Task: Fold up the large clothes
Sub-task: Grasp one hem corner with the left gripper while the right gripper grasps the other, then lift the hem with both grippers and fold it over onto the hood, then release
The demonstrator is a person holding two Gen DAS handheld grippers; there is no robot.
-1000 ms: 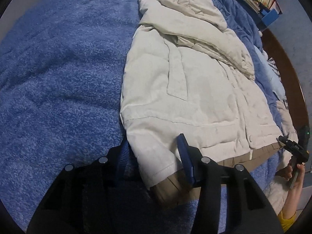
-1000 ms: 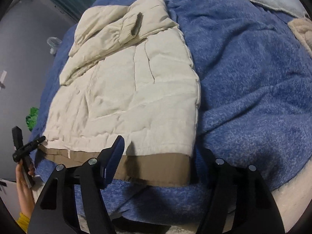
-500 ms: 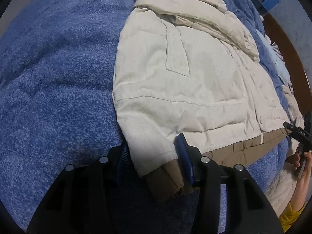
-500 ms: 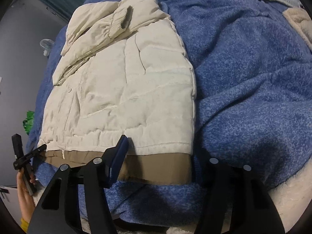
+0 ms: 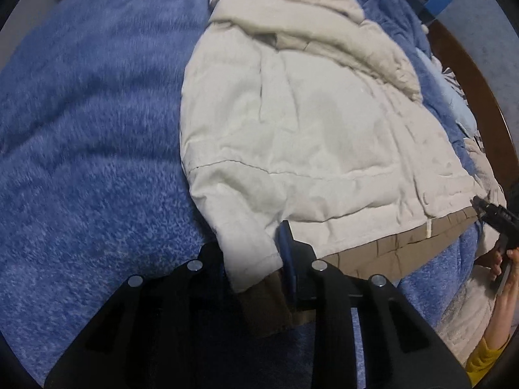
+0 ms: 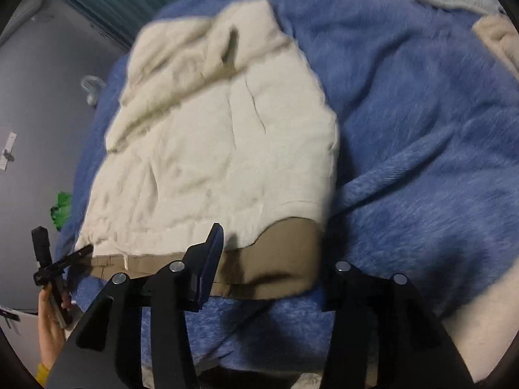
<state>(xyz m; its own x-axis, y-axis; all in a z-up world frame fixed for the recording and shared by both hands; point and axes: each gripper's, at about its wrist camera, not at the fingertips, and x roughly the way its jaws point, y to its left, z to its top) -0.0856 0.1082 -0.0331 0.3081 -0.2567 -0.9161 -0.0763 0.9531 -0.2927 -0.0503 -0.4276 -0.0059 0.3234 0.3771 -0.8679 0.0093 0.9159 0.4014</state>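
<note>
A cream padded jacket (image 5: 308, 123) with a brown hem band (image 5: 382, 256) lies flat on a blue fuzzy blanket (image 5: 81, 113), hood at the far end. My left gripper (image 5: 249, 253) has its fingers closed on the jacket's near left hem corner. In the right wrist view the jacket (image 6: 220, 149) fills the middle. My right gripper (image 6: 272, 249) is open, its fingers straddling the brown hem (image 6: 282, 253) at the right corner, which is lifted and folded up a little. The other gripper shows at the edge of each view.
The blanket (image 6: 421, 113) covers the whole bed. A brown wooden bed frame (image 5: 470, 74) curves along the right. Pale bedding (image 6: 496, 35) lies at the far right. A grey wall and a green object (image 6: 61, 207) are to the left.
Both grippers have moved forward onto the hem. The left gripper's fingers have closed in on the left corner. The right corner of the hem has lifted between the right gripper's fingers.
</note>
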